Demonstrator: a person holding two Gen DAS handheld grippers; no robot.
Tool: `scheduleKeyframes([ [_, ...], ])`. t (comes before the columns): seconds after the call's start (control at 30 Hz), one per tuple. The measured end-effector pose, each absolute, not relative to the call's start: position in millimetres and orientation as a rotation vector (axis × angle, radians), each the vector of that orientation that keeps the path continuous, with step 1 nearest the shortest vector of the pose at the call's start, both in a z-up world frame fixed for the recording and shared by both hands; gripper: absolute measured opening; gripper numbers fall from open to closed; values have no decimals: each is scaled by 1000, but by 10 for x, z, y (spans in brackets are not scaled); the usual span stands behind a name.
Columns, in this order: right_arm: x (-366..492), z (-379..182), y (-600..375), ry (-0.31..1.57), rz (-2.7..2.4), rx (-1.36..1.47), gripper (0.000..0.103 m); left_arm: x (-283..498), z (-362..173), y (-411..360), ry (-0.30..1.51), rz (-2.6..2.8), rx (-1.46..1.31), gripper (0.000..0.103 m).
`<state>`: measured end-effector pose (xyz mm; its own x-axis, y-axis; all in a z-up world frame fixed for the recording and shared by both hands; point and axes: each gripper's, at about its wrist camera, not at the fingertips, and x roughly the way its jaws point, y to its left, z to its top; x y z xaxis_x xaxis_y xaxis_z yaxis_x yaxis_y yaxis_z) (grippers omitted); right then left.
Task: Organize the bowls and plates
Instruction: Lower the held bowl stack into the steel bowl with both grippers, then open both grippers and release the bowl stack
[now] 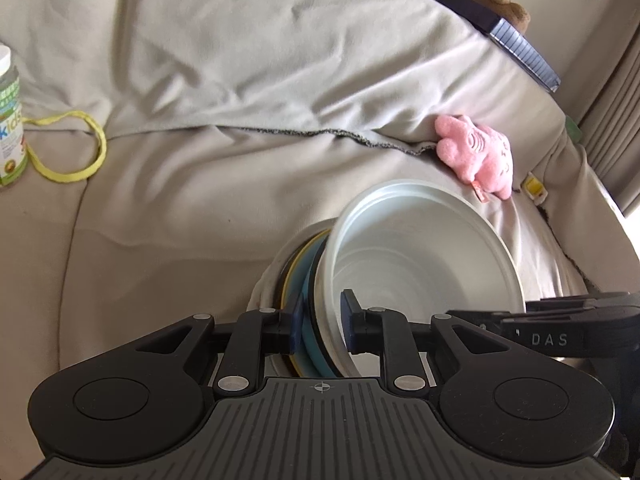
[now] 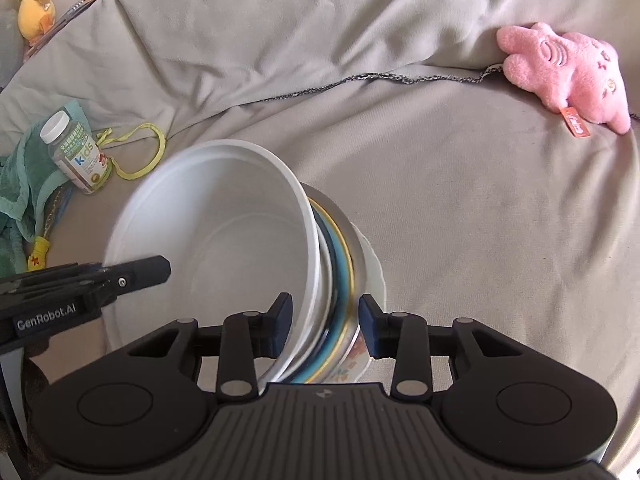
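A nested stack of dishes stands tilted on the grey cover. A large white bowl [image 1: 420,248] [image 2: 224,240] is innermost. Behind it sit a blue plate [image 1: 310,280] [image 2: 340,264], a yellow-rimmed plate and a steel bowl [image 2: 348,220]. A white patterned bowl [image 2: 372,272] is outermost. My left gripper [image 1: 322,320] is shut on the rims at one side of the stack, over the white bowl and the blue plate. My right gripper [image 2: 324,320] is shut across all the rims at the opposite side. Each gripper shows edge-on in the other's view: the right gripper [image 1: 464,316], the left gripper [image 2: 156,272].
A pink plush toy [image 1: 476,152] [image 2: 568,76] lies at the cover's fold to the right. A vitamin bottle [image 2: 76,148] [image 1: 10,120], a yellow cord [image 2: 148,152] and a green cloth [image 2: 24,176] lie left. A yellow duck toy [image 2: 32,0] and a notebook [image 1: 500,28] sit farther back.
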<state>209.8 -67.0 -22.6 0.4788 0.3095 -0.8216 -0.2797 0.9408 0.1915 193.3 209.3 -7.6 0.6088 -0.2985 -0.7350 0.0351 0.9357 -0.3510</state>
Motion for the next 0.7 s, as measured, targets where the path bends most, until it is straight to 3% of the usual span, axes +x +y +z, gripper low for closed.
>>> scheduleKeyframes([
  [0.13,2020,-248,-731,988,333,49,46,1826,-30,2070,838,-157,-284,29],
  [0.57,1830,-254,-864,822,306,145,56,1606,47,2129,697,-142,-400,27],
  [0.67,1831,-241,-891,823,314,133,58,1617,62,2047,677,-70,-314,28],
  [0.7,1815,-239,-883,828,316,114,61,1613,53,1994,683,-40,-262,34],
])
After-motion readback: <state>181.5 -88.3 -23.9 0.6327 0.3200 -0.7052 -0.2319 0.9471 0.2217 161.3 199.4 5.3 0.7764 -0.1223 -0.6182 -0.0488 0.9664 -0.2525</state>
